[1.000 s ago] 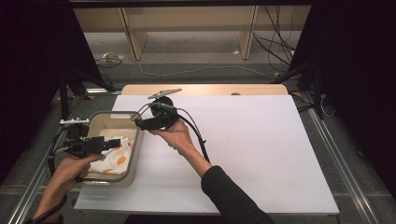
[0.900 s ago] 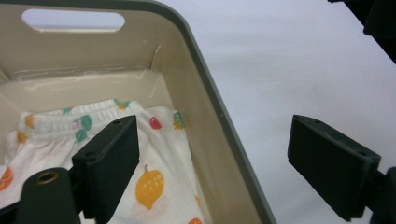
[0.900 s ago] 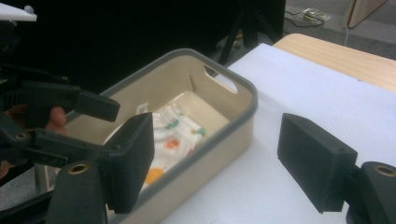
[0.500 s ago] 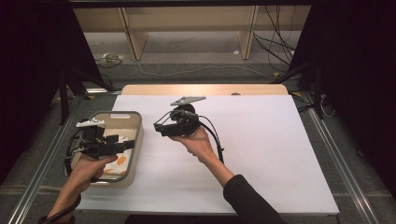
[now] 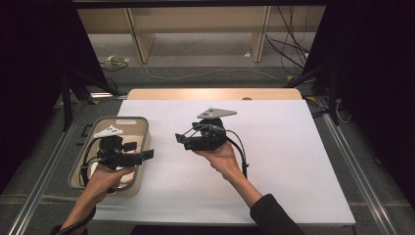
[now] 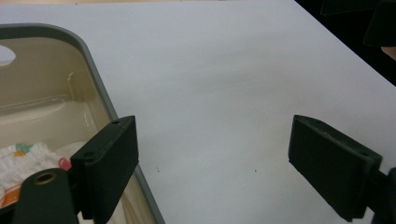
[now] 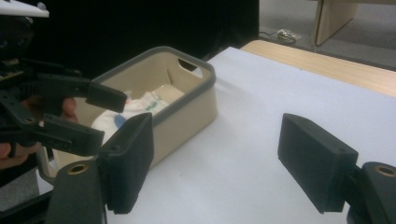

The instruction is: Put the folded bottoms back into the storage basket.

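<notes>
Holding our left gripper (image 5: 145, 154) above the beige bin (image 5: 131, 121) at the table's left edge, we see its jaws spread wide and empty, pointing toward the white tabletop (image 5: 284, 161). A white cloth (image 6: 21, 161) with coloured marks lies inside the bin. Our right gripper (image 5: 179, 139) hangs over mid-table, jaws also wide apart, gripping nothing, aimed at the bin.
</notes>
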{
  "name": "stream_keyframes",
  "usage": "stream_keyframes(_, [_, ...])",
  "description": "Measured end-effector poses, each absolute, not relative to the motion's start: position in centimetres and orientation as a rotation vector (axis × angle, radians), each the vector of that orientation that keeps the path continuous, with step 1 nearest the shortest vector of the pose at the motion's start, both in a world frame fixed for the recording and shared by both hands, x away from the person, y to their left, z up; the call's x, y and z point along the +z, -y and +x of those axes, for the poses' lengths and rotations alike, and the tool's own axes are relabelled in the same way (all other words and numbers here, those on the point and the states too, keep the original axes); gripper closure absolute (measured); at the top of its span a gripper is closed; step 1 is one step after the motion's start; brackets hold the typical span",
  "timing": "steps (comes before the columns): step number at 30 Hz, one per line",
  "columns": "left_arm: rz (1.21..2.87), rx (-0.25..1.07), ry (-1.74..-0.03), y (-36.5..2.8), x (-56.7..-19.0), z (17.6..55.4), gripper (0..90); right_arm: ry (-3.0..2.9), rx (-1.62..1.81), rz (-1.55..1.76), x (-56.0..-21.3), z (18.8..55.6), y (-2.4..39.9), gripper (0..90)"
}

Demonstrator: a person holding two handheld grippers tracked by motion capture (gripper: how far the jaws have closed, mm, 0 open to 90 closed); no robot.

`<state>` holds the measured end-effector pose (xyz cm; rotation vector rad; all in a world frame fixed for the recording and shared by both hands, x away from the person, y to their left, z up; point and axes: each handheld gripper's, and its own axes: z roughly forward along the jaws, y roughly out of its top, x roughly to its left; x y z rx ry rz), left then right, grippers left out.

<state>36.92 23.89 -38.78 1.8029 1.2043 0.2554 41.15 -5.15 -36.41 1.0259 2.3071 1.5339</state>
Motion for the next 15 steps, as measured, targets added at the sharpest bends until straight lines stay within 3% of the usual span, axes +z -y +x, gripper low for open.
stream_keyframes(15, [1.806, 0.256, -1.102, -22.0, -39.0, 36.2, 15.9, -2.224, 1.586, 1.053, -37.4, 39.1, 10.5, 27.8])
